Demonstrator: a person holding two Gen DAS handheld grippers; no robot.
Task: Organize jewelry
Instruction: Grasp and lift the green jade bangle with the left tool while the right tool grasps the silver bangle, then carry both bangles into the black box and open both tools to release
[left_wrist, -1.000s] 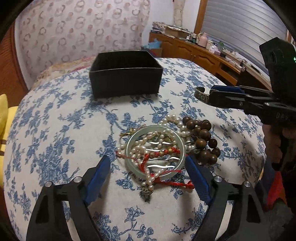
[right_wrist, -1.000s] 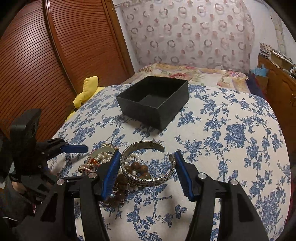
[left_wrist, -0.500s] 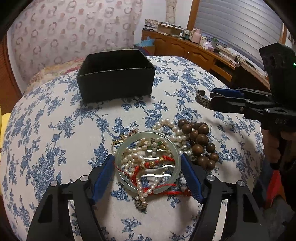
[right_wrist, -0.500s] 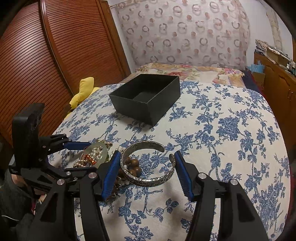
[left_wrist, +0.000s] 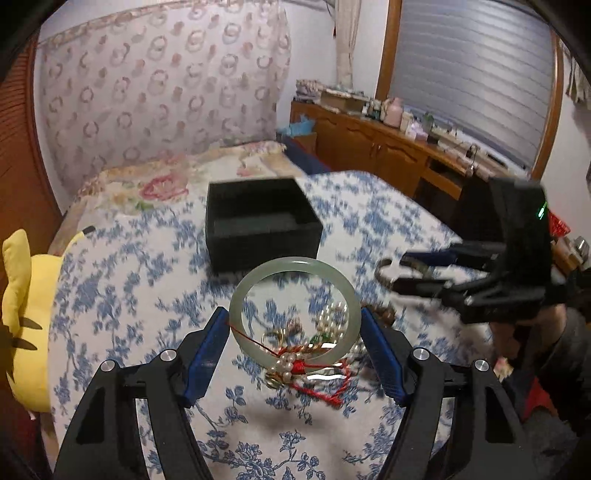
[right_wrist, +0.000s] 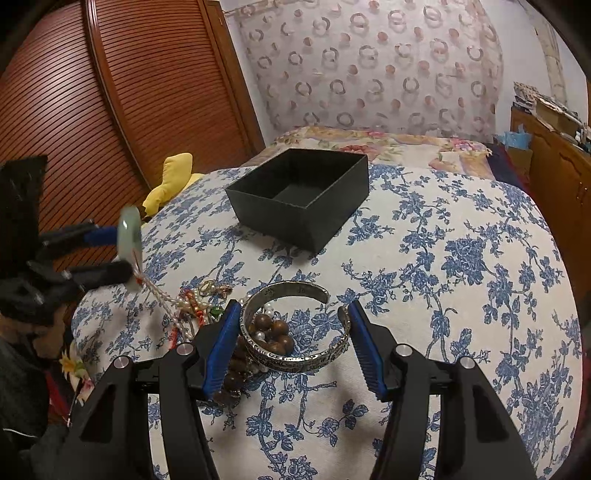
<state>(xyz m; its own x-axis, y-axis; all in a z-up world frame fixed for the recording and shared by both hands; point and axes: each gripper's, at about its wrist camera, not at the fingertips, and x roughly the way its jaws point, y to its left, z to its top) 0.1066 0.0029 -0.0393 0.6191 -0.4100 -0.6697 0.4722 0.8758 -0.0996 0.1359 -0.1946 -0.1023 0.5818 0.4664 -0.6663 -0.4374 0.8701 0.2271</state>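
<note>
My left gripper (left_wrist: 293, 314) is shut on a pale green jade bangle (left_wrist: 295, 263) and holds it in the air, tilted. A red cord (left_wrist: 325, 391) and a pearl strand (left_wrist: 334, 317) hang tangled from its lower edge. In the right wrist view the bangle (right_wrist: 131, 229) is at the far left, with the cord trailing down to the jewelry pile (right_wrist: 199, 306). My right gripper (right_wrist: 291, 306) is shut on a silver cuff (right_wrist: 295, 358), with brown wooden beads (right_wrist: 275, 332) on the cloth below it. The open black box (left_wrist: 262, 236) (right_wrist: 295, 225) stands behind, with nothing showing inside.
A blue-flowered cloth (right_wrist: 461, 277) covers the round table. A yellow plush toy (left_wrist: 26, 314) lies off its left edge. Behind are a bed (right_wrist: 388, 144), a slatted wooden door (right_wrist: 110, 110) and a wooden cabinet (left_wrist: 388, 155). A person's hand (left_wrist: 517, 332) holds the right gripper (left_wrist: 400, 271).
My left gripper closed on the jade bangle and rose with it off the pile, pulling red cord and pearls up. The right gripper and its cuff have not moved.
</note>
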